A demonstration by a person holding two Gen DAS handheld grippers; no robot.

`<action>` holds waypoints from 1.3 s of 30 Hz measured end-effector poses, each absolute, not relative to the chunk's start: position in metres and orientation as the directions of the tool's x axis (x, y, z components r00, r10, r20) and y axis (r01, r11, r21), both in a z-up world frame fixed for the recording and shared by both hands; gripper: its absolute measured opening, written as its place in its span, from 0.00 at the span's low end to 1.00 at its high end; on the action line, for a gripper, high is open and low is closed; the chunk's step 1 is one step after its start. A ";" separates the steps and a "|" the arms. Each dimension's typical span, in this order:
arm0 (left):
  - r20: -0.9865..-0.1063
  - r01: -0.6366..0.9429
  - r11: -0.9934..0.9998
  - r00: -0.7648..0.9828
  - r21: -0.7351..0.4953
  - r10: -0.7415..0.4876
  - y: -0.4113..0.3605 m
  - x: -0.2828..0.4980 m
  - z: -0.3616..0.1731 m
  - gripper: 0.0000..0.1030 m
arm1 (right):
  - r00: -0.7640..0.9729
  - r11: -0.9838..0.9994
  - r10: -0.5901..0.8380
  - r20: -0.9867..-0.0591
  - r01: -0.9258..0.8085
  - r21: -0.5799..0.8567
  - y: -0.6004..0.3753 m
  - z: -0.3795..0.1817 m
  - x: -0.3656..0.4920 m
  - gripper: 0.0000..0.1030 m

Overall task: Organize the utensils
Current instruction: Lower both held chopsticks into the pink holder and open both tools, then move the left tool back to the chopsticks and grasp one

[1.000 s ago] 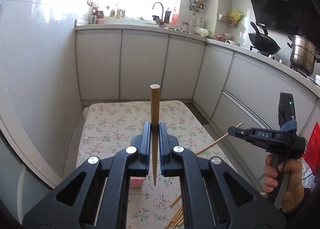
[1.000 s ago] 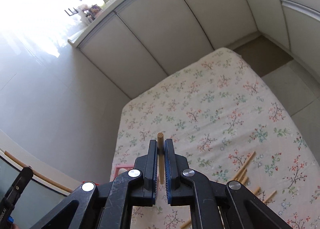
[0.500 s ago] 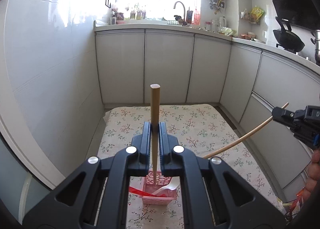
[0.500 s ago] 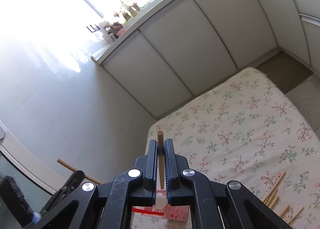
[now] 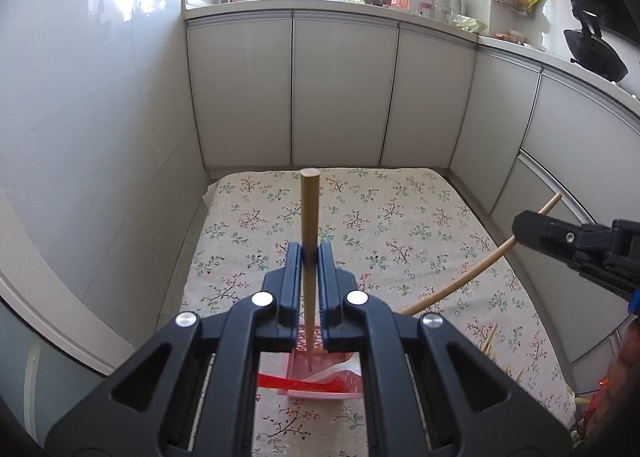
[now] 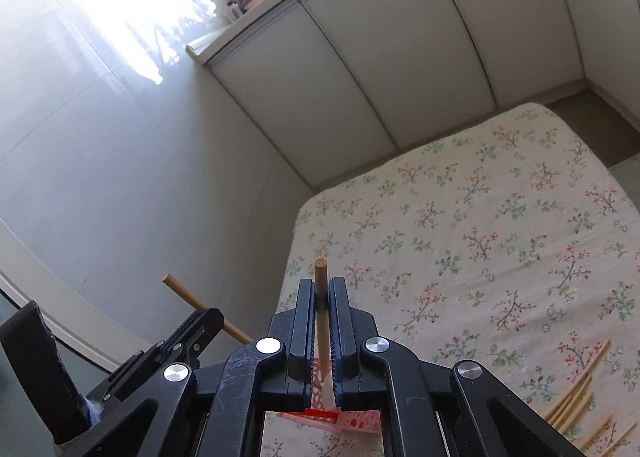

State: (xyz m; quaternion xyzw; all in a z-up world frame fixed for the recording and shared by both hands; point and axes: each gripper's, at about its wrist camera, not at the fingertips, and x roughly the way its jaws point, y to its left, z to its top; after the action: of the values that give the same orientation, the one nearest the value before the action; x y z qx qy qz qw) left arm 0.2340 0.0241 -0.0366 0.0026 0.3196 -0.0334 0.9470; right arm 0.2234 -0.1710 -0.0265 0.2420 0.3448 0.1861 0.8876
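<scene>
Left gripper (image 5: 309, 255), left wrist view: jaws pinch one wooden chopstick (image 5: 309, 225) upright, blunt end up, tapered tip pointing down into the pink perforated basket (image 5: 316, 341) directly below on the floral cloth (image 5: 400, 225). A red utensil (image 5: 280, 381) already lies in the basket. The right gripper (image 5: 532, 231) enters at right, clamping a second chopstick (image 5: 472, 277) slanted toward the basket. To seat the load well, keep the stick vertical, lower until the tip is inside the rim, then release.

Right wrist view: right gripper (image 6: 321, 305) jaws are pressed on its chopstick (image 6: 321, 277), the basket (image 6: 360, 423) just beneath the jaws. Loose chopsticks (image 6: 580, 393) lie well apart at right, awaiting collection. Stagger the two releases so the sticks do not collide.
</scene>
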 end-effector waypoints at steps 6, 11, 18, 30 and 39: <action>-0.619 0.076 0.997 0.781 -0.033 -0.079 0.023 0.239 -0.039 0.09 | 0.652 0.824 0.511 -0.561 -0.185 0.535 -0.151 -0.041 0.234 0.10; -0.610 0.079 0.996 0.787 -0.045 -0.090 0.024 0.236 -0.035 0.26 | 0.616 0.789 0.561 -0.553 -0.197 0.582 -0.147 -0.045 0.235 0.21; -0.607 0.093 0.993 0.786 -0.074 -0.119 0.024 0.226 -0.025 0.44 | 0.645 0.772 0.568 -0.511 -0.202 0.603 -0.168 -0.025 0.223 0.34; -0.710 0.140 0.977 0.671 -0.161 -0.214 0.009 0.210 -0.030 0.73 | 0.617 0.852 0.448 -0.646 -0.076 0.518 -0.228 -0.035 0.201 0.59; -0.798 0.228 0.967 0.559 -0.114 -0.226 -0.021 0.194 -0.051 0.81 | 0.547 0.916 0.320 -0.774 0.029 0.400 -0.274 -0.068 0.183 0.76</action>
State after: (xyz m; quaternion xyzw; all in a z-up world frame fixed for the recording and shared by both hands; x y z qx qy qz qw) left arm 0.1936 -0.0210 -0.0509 0.0014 0.4516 -0.1286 0.8829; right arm 0.1828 -0.2741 -0.0684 0.1864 0.4684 0.0846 0.8595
